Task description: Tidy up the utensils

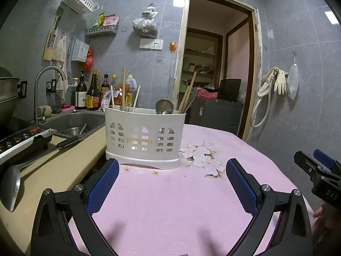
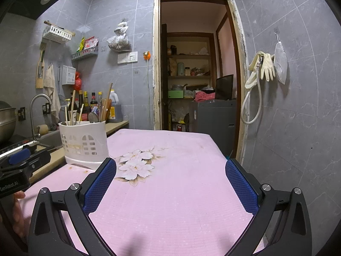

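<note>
From my left wrist camera, the left gripper has its blue-padded fingers spread wide with nothing between them, held over the pink flower-printed tablecloth. The right gripper is likewise spread wide and empty over the same cloth.

The white perforated plastic utensil holder stands upright on the cloth at its left edge, beside the beige countertop. It sits just ahead of my left gripper and apart from it; from the right wrist camera it lies forward and to the left. Inside the holder I see wooden chopsticks standing in the left part, a round-bowled steel spoon in the middle, and further wooden and metal sticks leaning at the right end.

A large steel ladle lies on the countertop to the left, well apart from both grippers. The steel sink behind holds a metal bowl. I cannot tell how the holder is divided inside.
</note>
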Tool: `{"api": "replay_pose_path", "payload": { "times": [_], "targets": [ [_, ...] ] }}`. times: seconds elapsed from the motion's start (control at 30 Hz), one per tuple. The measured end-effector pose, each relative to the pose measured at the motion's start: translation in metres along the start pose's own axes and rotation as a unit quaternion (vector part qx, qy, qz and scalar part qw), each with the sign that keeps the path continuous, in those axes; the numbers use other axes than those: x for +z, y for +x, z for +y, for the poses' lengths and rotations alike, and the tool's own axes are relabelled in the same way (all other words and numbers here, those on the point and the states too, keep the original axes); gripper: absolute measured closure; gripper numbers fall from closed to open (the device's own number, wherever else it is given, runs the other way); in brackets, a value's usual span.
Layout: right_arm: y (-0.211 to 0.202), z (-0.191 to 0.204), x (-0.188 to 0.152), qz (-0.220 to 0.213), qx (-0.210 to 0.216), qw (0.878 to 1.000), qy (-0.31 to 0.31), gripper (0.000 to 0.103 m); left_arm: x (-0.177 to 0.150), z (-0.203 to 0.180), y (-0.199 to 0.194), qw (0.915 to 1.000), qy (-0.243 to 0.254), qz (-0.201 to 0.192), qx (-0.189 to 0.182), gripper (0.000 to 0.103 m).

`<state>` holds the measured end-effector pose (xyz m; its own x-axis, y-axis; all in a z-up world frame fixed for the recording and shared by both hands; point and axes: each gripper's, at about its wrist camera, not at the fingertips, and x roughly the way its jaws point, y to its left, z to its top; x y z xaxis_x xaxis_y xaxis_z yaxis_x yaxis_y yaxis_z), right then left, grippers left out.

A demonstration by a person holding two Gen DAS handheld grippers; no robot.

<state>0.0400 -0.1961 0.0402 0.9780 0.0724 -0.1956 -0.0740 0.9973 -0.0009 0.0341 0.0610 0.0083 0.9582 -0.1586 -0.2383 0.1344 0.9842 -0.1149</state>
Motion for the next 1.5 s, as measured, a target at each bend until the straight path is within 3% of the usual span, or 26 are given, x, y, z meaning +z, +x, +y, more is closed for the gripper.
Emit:
{"api": "replay_pose_path", "payload": {
  "times": [1.5],
  "targets": [
    [0.0002,0.0027,-0.0006,0.003,0.000,1.000,0.002,0.000,0.0020,-0.0013,-0.0020,1.0000,0.006,-0.001,0.000,0.005]
  ]
}}
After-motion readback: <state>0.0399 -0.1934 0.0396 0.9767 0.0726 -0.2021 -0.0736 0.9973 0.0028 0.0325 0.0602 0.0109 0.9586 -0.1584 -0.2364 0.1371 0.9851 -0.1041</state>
